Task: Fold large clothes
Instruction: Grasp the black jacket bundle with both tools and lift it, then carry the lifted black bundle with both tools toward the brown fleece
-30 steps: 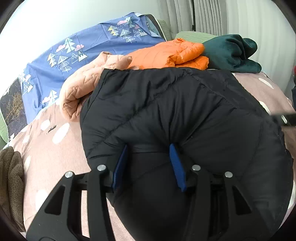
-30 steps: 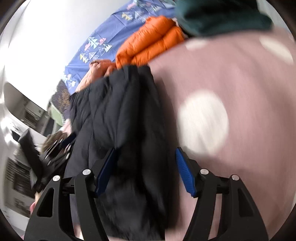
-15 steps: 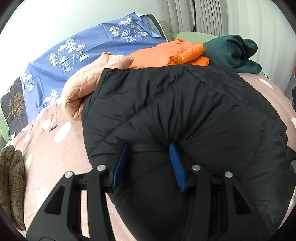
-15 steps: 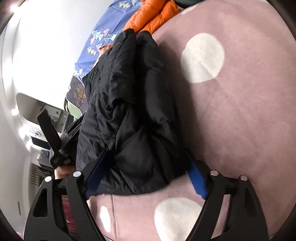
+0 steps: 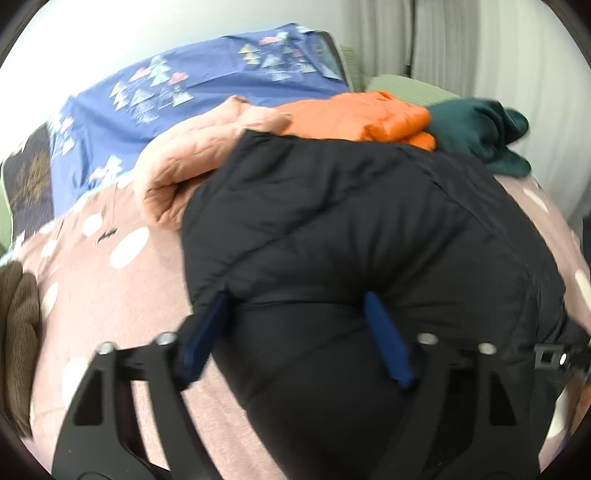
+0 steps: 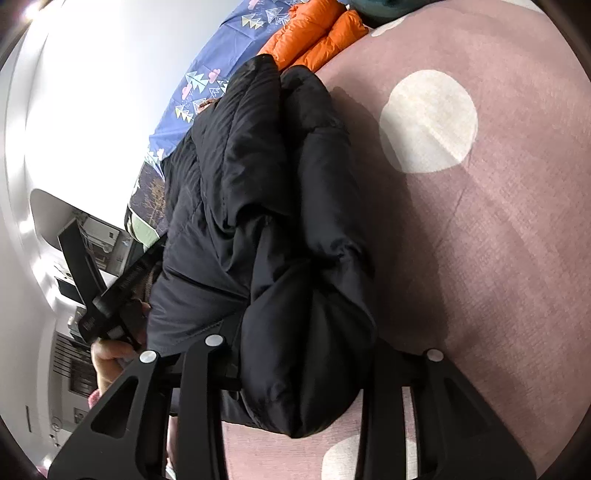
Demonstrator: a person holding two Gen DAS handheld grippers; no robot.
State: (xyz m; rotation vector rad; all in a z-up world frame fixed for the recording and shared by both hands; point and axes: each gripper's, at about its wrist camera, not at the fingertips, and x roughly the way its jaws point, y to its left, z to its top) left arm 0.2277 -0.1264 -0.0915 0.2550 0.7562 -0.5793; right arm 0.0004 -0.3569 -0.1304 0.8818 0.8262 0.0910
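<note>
We find the black puffer jacket (image 5: 354, 236) lying on the pink spotted bed cover (image 5: 110, 295), already doubled into a thick bundle, with both tools engaged at its near edge. The left gripper (image 5: 295, 325) straddles a bulge of the padded cloth: its blue fingers (image 5: 388, 343) stand moderately apart with the jacket bulging between them, and we judge this a loose hold rather than a firm pinch, since the fingers are not drawn together. The right gripper (image 6: 306, 369) sits at the rounded end of the bundle, seen from the side; the fabric fills the gap and hides its fingertips, so we cannot tell how tightly it closes, only that the jacket occupies the space between. In our judgement, the two tools hold the same edge at separate places so that the bulky layers can be carried over or pressed flat evenly, without the fold springing open. In the right wrist view the jacket's long axis runs away from the tool toward the orange jacket (image 6: 314, 33) and the blue patterned sheet (image 6: 207, 88) at the head of the bed. In the left wrist view a peach quilted garment (image 5: 192, 162) lies touching the jacket's far left corner, a dark green garment (image 5: 480, 133) beyond.
</note>
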